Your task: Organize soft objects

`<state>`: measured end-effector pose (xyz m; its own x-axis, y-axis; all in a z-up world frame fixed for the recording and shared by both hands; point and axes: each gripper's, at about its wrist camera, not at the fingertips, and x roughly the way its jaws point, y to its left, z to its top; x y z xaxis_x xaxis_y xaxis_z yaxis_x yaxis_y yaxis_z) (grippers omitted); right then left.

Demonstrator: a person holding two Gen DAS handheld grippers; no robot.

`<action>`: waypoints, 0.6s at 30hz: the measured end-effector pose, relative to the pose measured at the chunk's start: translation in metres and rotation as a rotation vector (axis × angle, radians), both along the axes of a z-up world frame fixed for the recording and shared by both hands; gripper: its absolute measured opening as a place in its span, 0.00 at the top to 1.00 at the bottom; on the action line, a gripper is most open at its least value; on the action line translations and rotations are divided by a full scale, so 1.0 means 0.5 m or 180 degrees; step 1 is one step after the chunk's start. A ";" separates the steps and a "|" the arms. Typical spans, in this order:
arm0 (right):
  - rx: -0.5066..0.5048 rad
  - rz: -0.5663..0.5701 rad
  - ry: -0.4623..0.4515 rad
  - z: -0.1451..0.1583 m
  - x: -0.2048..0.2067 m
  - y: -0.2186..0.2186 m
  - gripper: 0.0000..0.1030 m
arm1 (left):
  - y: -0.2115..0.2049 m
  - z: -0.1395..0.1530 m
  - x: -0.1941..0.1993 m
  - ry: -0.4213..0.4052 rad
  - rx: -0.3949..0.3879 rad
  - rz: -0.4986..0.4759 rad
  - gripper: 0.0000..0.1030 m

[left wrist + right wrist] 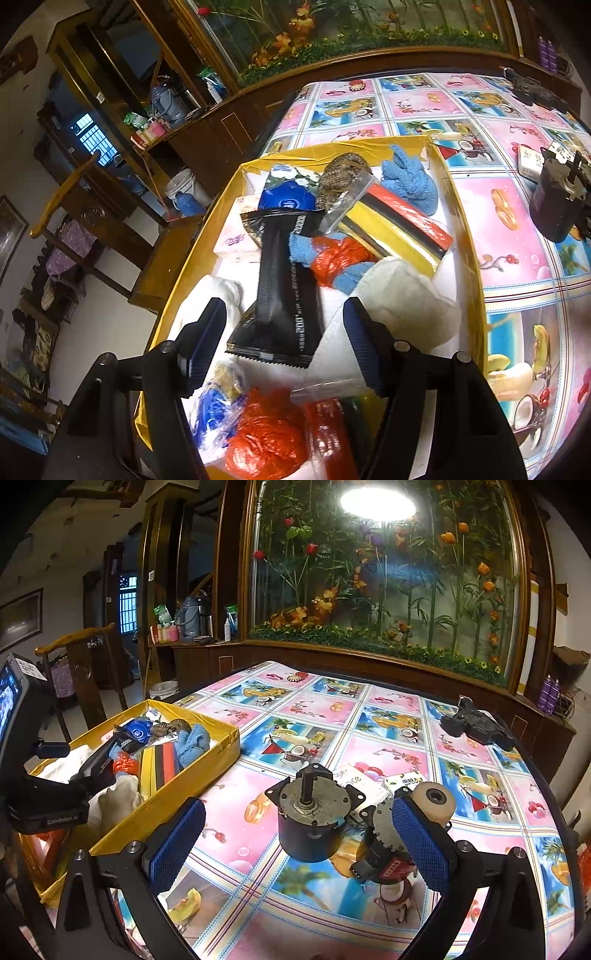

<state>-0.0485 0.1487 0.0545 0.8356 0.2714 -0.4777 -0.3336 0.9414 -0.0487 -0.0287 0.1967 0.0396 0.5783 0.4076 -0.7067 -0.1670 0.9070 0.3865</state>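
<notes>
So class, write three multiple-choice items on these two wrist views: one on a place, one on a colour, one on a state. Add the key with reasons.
1. Where does the black sachet lie?
A. in the yellow box
B. on the tablecloth
C. on a chair

2. What colour are the right gripper pads?
A. red
B. blue
C. green

3. How is the left gripper?
A. shut on a towel
B. shut on the sachet
C. open

Key: A, it rests on the box's contents; B, both pads show blue; C, its fingers stand apart, holding nothing.
</notes>
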 end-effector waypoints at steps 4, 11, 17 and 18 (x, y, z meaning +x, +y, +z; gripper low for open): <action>-0.0030 0.0004 0.0006 -0.003 0.003 0.000 0.01 | 0.033 0.002 -0.003 0.0002 -0.0051 0.0086 0.37; -0.0035 0.0018 0.0011 -0.004 0.006 -0.002 0.01 | 0.146 -0.026 0.005 0.0120 -0.0060 0.0500 0.37; -0.0067 0.0028 0.0012 -0.007 0.008 -0.002 0.01 | 0.178 -0.011 -0.009 -0.0050 -0.0442 0.0497 0.37; -0.0066 0.0030 0.0015 -0.008 0.009 -0.002 0.01 | 0.171 0.007 -0.023 -0.0229 -0.0509 0.0432 0.37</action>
<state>-0.0441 0.1475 0.0507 0.8308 0.2692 -0.4872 -0.3427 0.9371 -0.0666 -0.0404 0.2824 0.0432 0.5770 0.3710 -0.7276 -0.3136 0.9232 0.2221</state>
